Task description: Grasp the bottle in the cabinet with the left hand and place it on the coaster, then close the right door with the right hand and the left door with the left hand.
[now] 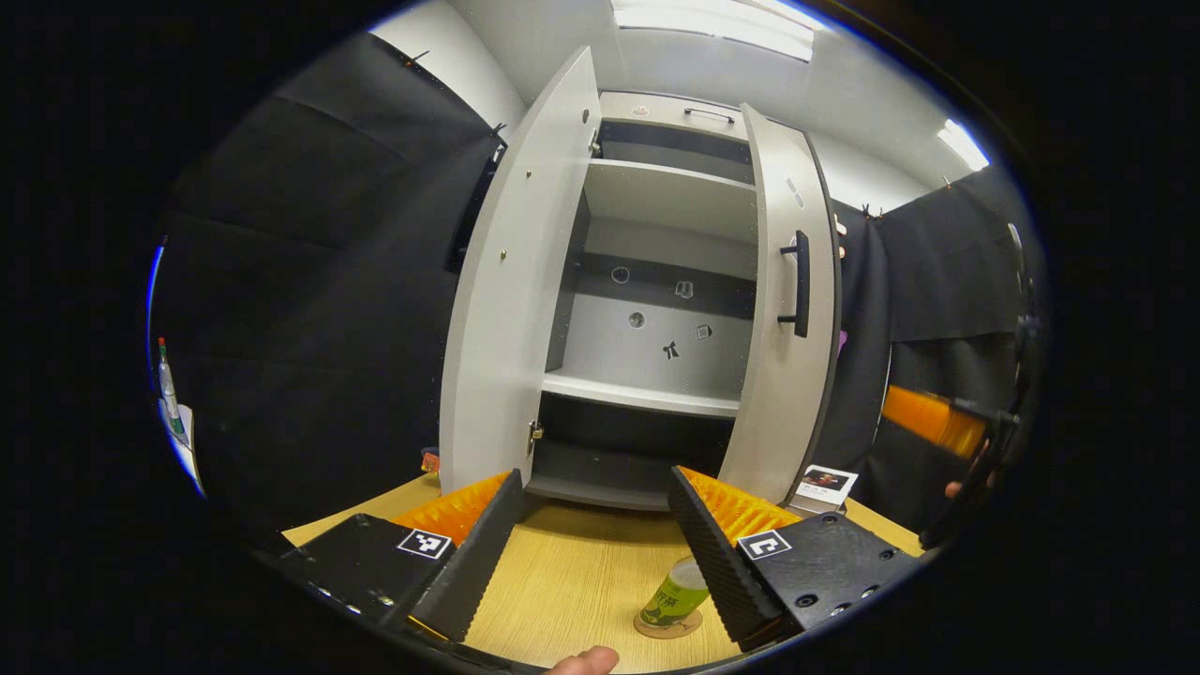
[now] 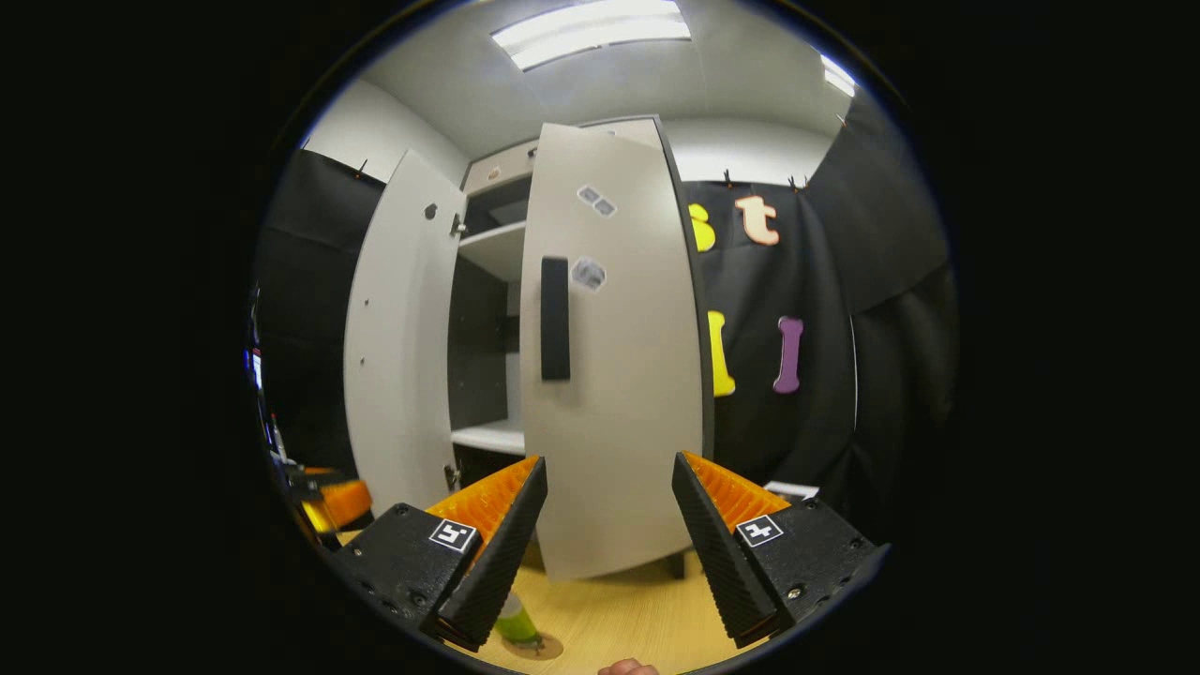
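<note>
Already the green bottle [image 1: 677,592] stood on the round coaster [image 1: 667,625] on the wooden table [image 1: 581,572]. Both the left gripper [image 1: 594,539] and the right gripper [image 2: 607,534] had fingers spread wide, holding nothing. Both doors of the cabinet [image 1: 656,281] stood open.

Wooden table [image 1: 581,572]; coaster [image 1: 667,626] under bottle [image 1: 675,592]; cabinet [image 1: 656,309] behind

I see pale wood grain with a soft sheen on the table [image 1: 581,562]. The cabinet [image 1: 656,197] doors look smooth, matt grey laminate, with a black matt handle [image 2: 555,319]. My gripper [image 1: 591,553] fingers are ribbed orange plastic on matt black housings. The bottle [image 1: 677,592] looks glossy green; its coaster [image 1: 667,626] looks like cork.
</note>
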The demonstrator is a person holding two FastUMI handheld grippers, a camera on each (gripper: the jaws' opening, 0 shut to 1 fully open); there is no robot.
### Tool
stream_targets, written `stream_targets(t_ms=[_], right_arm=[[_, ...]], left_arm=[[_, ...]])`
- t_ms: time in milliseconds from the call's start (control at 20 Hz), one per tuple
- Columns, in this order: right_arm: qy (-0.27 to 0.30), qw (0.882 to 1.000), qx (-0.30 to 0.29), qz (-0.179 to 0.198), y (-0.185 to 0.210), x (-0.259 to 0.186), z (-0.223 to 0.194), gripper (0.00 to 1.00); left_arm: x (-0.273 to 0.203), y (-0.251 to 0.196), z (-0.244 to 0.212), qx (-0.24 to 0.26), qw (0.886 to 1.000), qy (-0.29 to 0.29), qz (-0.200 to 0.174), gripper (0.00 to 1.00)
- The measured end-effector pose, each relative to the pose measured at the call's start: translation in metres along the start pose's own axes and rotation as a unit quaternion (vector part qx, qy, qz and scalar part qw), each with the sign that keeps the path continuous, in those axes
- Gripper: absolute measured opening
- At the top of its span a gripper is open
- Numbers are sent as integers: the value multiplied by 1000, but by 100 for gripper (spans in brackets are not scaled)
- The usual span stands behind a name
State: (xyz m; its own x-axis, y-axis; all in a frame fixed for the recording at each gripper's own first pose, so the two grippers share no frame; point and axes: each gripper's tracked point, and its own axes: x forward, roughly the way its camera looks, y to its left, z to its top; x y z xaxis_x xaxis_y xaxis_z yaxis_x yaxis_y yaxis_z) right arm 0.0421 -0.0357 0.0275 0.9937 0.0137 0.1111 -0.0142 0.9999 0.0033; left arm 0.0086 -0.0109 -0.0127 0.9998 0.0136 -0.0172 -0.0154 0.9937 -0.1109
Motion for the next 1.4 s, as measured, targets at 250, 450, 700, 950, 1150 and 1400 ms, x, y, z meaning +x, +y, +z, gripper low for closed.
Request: stream_targets(t_ms=[250, 450, 700, 950, 1150, 1400], right_arm=[[55, 998, -11, -10, 0, -16, -60, 83], [80, 996, -19, -14, -5, -23, -72, 83], [87, 994, -34, -55, -29, -22, -75, 83], [85, 993, -31, -73, -39, -22, -73, 83], [92, 993, -22, -76, -42, -19, -78, 83], [89, 994, -10, -59, -32, -8, -75, 83]], left_arm=[[8, 52, 43, -2, 994, -62, 85, 95], [14, 138, 103, -17, 974, -118, 192, 95], [56, 195, 142, -13, 960, -150, 238, 95], [97, 193, 152, 9, 963, -146, 225, 95], [94, 188, 159, 32, 959, -168, 226, 94], [97, 159, 156, 38, 972, -151, 175, 94]])
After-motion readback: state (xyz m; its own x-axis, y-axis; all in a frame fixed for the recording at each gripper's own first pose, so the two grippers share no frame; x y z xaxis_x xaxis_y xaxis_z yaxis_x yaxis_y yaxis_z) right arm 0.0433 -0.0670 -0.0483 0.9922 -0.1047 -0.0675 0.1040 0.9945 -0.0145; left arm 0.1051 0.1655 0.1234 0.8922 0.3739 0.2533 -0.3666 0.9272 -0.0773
